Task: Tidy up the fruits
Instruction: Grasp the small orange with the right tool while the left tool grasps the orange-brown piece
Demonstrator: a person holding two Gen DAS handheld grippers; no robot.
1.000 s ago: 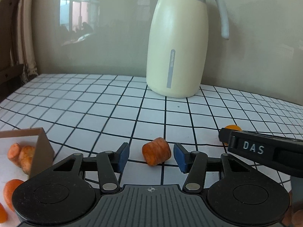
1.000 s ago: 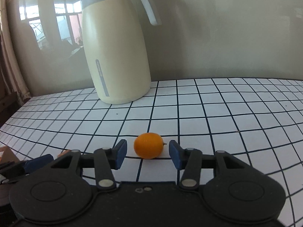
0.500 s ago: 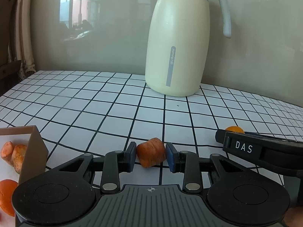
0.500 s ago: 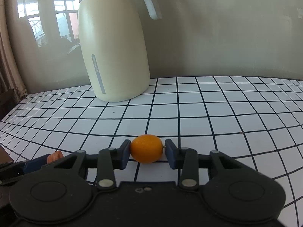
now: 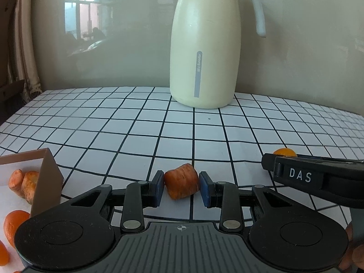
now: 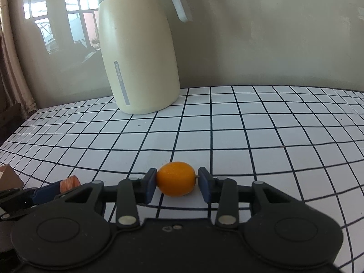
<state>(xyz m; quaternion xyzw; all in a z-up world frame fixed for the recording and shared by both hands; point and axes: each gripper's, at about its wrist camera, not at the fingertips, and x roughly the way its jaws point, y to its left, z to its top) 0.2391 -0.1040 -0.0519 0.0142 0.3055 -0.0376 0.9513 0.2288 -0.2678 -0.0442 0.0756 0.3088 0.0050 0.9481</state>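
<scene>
My left gripper (image 5: 181,188) is shut on a stubby orange carrot piece (image 5: 181,184), its blue pads pressing both sides, low over the checked tablecloth. My right gripper (image 6: 177,183) is shut on a small orange kumquat (image 6: 176,178). In the left wrist view the right gripper's finger marked DAS (image 5: 314,179) reaches in from the right, with the kumquat's top (image 5: 284,152) showing behind it. In the right wrist view the carrot piece (image 6: 70,182) shows at the left between the left gripper's fingers.
A tall cream thermos jug (image 5: 204,47) with a grey lid and handle stands at the back of the table by the wall. A brown cardboard box (image 5: 46,182) at the lower left holds carrot pieces (image 5: 22,183) and orange fruit (image 5: 13,226).
Both grippers went from open around their pieces to shut on them. Both then lifted slightly with the carrot piece and the kumquat held.
</scene>
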